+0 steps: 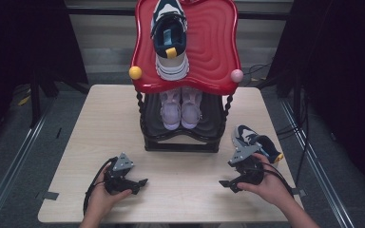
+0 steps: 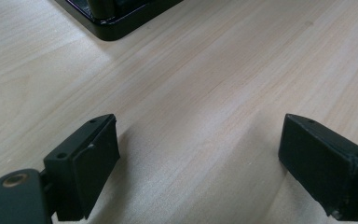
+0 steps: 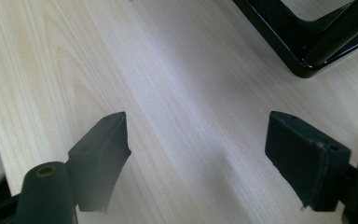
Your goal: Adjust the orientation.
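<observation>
A navy and white sneaker (image 1: pixel 252 140) lies on the wooden table (image 1: pixel 114 123) at the right, just behind my right gripper (image 1: pixel 228 184). Its mate (image 1: pixel 170 38) stands on the red top shelf (image 1: pixel 214 47) of a shoe rack. A pale pink pair (image 1: pixel 180 109) sits on the black lower shelf. My left gripper (image 1: pixel 140 185) rests near the table's front left, held by a hand. In the left gripper view the left gripper (image 2: pixel 200 154) is open over bare wood. In the right gripper view the right gripper (image 3: pixel 198 149) is open with nothing between its jaws.
The rack's black base (image 1: pixel 180 145) stands mid-table; its corner shows as the black base (image 2: pixel 112 23) in the left gripper view and the black base (image 3: pixel 298 51) in the right. A yellow knob (image 1: pixel 135 72) and a pink knob (image 1: pixel 236 75) cap the red shelf's front corners.
</observation>
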A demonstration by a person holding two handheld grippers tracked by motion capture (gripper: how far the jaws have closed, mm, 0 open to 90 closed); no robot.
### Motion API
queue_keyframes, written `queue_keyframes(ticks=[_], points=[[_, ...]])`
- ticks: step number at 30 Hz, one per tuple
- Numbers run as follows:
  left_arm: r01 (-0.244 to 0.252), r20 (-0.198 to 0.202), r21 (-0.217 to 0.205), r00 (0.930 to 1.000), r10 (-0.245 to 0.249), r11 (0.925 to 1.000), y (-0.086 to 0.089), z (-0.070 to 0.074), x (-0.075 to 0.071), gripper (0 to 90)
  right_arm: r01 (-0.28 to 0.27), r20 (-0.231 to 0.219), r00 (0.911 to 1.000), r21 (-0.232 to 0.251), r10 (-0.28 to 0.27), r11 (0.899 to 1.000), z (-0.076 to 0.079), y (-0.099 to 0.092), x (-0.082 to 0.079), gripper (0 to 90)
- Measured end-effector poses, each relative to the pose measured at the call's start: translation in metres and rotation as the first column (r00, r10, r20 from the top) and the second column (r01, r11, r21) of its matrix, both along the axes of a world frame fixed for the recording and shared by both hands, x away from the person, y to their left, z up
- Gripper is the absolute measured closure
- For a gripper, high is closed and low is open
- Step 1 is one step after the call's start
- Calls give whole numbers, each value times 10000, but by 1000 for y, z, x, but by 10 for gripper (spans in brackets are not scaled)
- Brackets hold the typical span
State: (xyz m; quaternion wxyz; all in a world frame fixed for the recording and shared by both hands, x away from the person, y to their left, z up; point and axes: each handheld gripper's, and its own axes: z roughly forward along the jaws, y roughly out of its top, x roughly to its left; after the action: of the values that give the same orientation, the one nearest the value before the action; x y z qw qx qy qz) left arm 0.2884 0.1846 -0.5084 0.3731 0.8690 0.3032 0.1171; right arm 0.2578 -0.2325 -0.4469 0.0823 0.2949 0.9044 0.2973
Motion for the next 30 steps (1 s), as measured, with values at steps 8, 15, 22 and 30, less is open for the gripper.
queue_keyframes(ticks=[8,15,22,30], points=[[-1,1,0,10000,1,10000,0,0,0,116,-268,-244,9994,-482,256,9985,14,-7,6,231],[-3,-1,-2,10000,3,10000,0,0,0,115,-220,-605,9980,-862,168,9960,28,-18,12,249],[0,-3,-4,10000,0,10000,0,0,0,115,-360,-708,9971,-1233,274,9917,39,-30,18,256],[0,-7,-6,10000,0,10000,0,0,0,115,-143,-626,9980,-1519,48,9883,47,-43,22,257]])
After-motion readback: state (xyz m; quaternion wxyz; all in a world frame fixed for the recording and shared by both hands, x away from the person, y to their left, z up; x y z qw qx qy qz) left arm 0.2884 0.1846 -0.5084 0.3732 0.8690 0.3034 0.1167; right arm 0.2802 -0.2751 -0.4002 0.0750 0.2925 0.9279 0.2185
